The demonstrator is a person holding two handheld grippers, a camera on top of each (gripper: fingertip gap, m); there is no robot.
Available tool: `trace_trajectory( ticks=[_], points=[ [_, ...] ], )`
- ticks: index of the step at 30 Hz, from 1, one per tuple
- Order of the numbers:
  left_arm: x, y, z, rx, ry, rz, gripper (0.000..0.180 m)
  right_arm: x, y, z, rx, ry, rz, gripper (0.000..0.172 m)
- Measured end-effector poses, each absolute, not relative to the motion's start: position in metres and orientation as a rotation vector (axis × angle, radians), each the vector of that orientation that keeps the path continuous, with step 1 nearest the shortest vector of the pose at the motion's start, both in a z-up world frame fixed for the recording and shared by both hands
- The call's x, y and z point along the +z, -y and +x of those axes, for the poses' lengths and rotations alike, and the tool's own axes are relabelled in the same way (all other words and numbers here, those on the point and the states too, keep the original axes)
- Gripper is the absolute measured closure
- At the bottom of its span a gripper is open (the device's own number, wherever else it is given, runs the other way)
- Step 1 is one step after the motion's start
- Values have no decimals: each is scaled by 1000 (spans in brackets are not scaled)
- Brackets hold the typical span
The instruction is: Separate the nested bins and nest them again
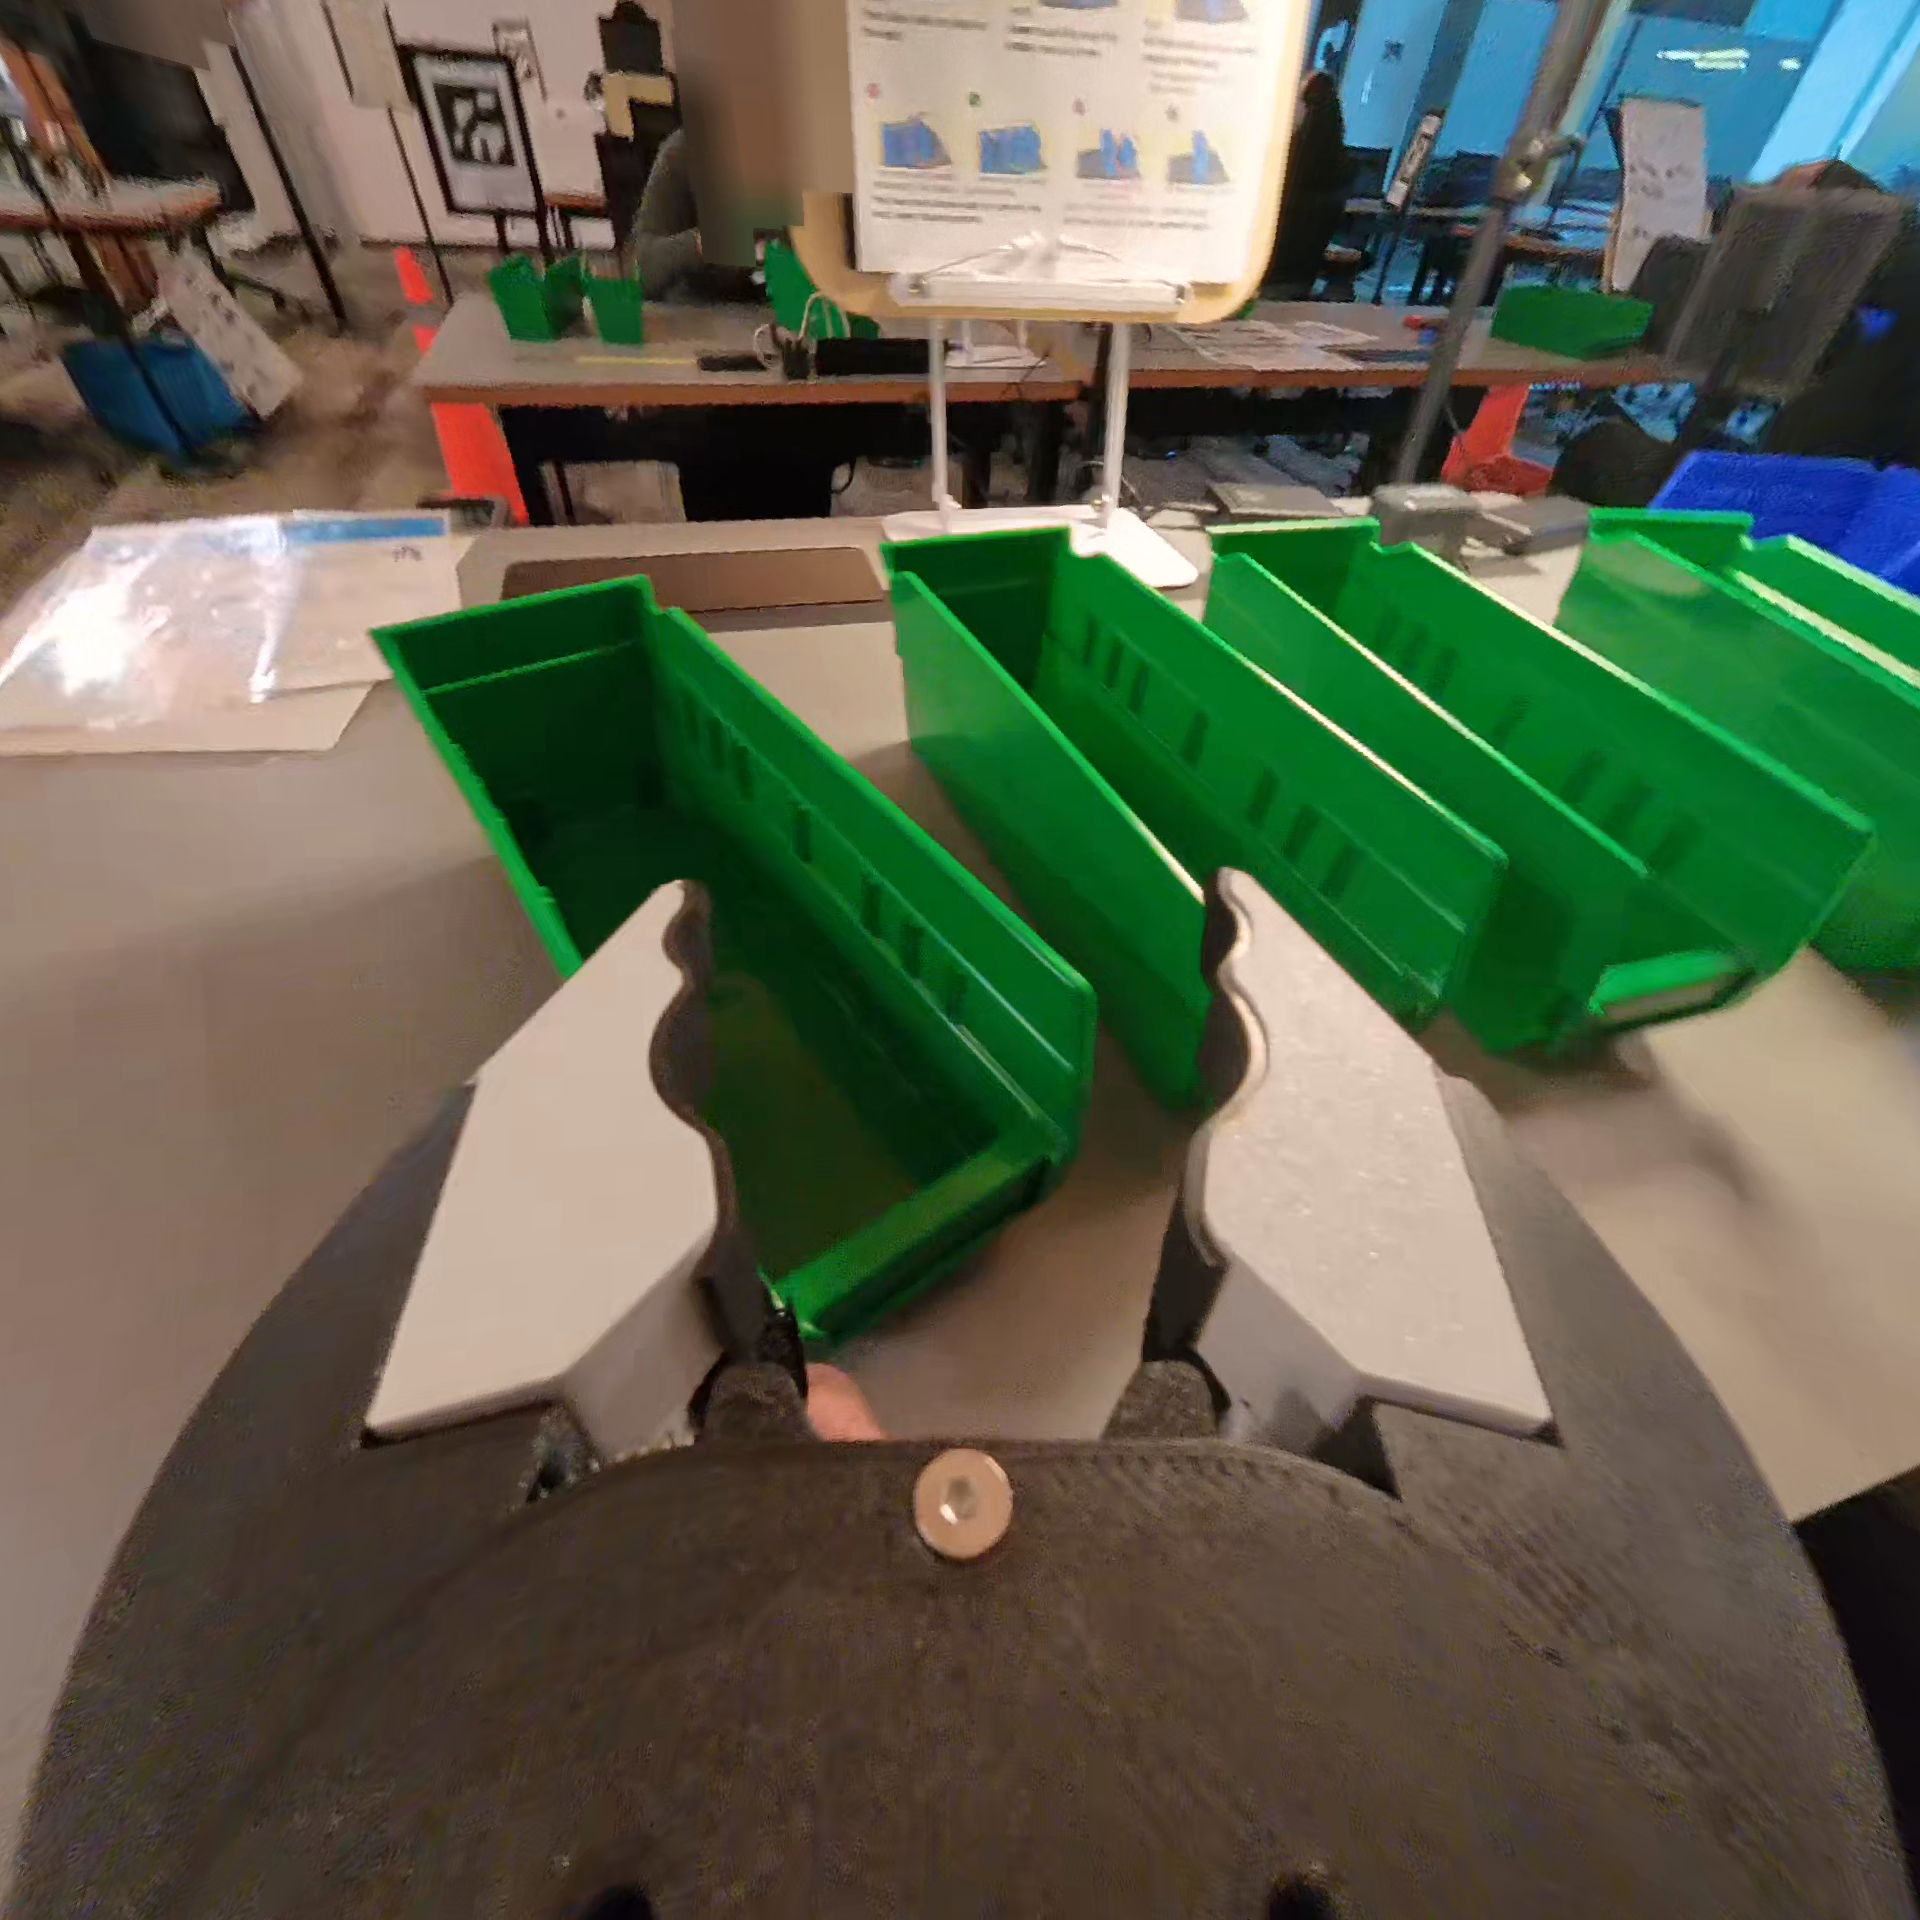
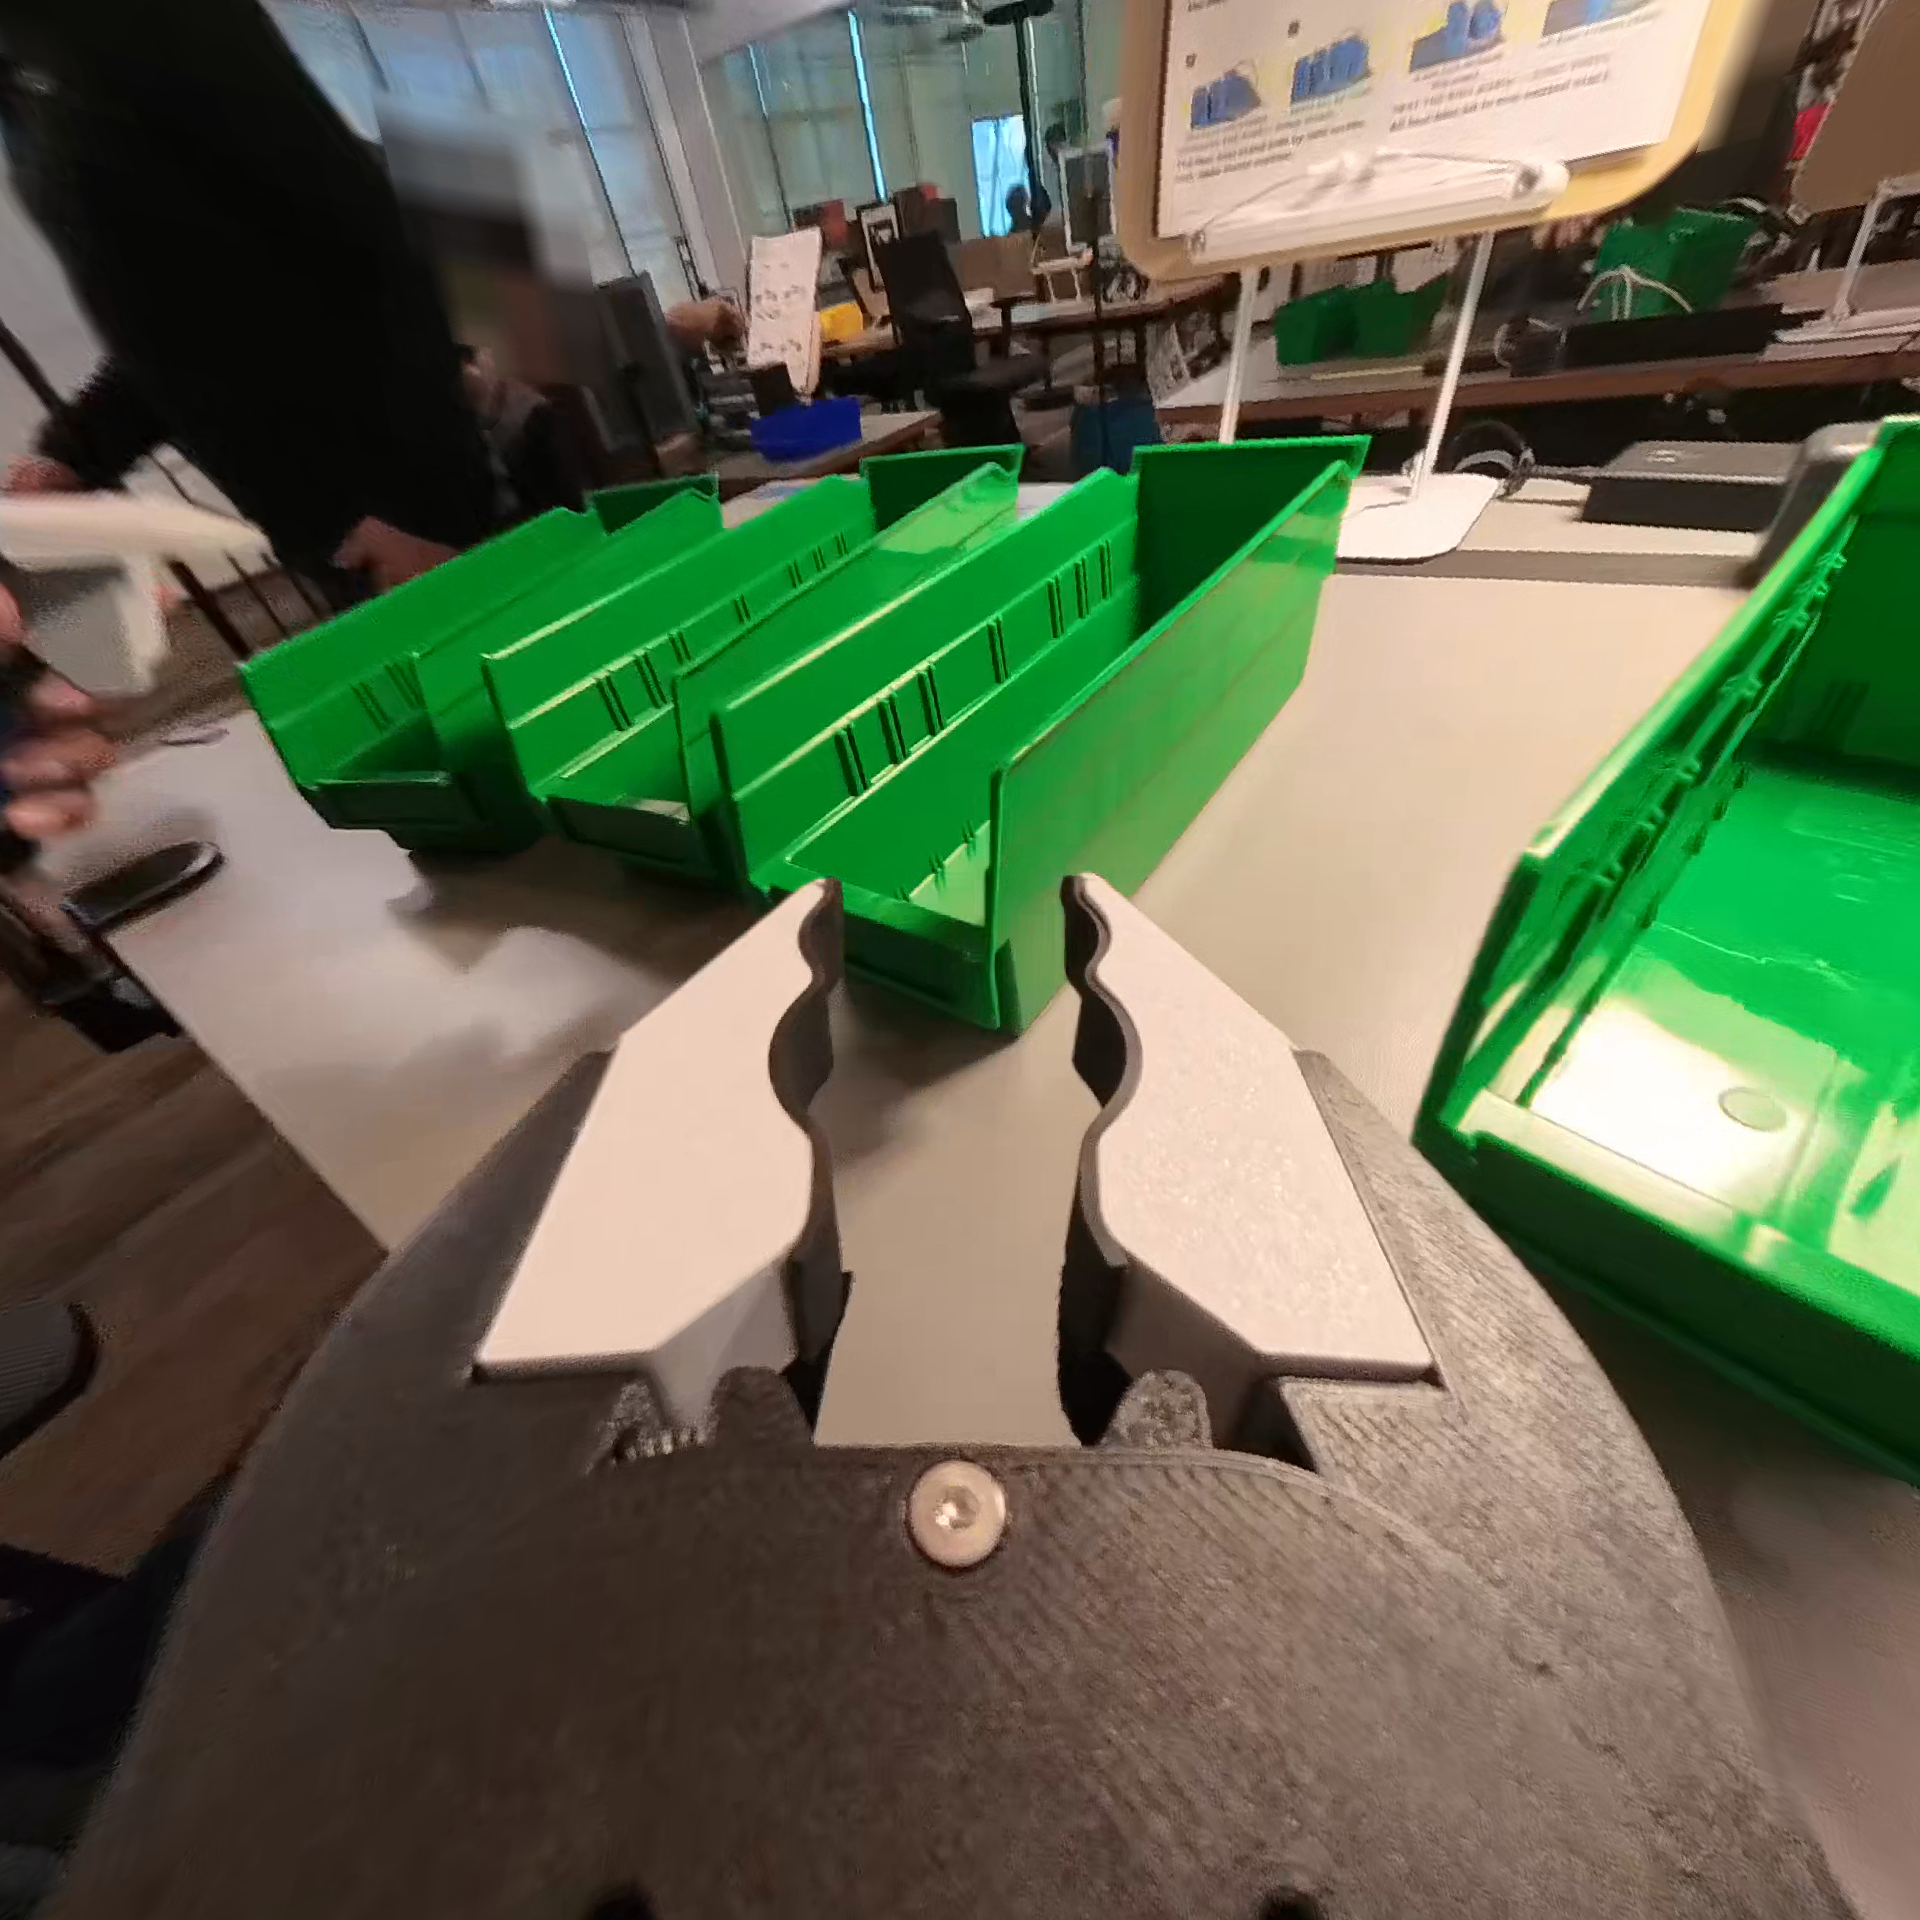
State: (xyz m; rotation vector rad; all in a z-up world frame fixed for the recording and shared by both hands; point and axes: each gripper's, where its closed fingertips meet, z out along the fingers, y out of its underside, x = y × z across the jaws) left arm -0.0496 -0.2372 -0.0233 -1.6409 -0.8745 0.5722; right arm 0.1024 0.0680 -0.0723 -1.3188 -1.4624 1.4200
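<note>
Several long green bins stand apart, side by side on the grey table (image 1: 208,935). My left gripper (image 1: 956,894) is wide open over the near end of the leftmost bin (image 1: 582,790). This bin's right wall stands between the fingers, and neither pad presses on it. The second bin (image 1: 1039,790), the third (image 1: 1455,727) and the fourth (image 1: 1745,665) lie to the right. My right gripper (image 2: 951,888) is open and empty, just short of the front end of the nearest bin (image 2: 1143,707) of a row of three. Another bin (image 2: 1714,987) lies close on its right.
A sign on a white stand (image 1: 1060,156) rises behind the bins. Papers in clear plastic (image 1: 208,623) lie at the back left. Blue bins (image 1: 1787,499) sit at the back right. A person's hands with a white object (image 2: 104,582) are at the left, by a dark flat object (image 2: 145,878).
</note>
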Motion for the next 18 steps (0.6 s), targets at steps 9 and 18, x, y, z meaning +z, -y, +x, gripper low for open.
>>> trace_trajectory(
  ticks=[9, 18],
  points=[
    [-23, 250, -143, 363, 1141, -1747, 53, -101, -56, 57, 1376, 1537, -1431, 114],
    [-71, 240, -191, 467, 1284, -2025, 36, -100, -59, 52, 1479, 1533, -1457, 118]
  ],
)
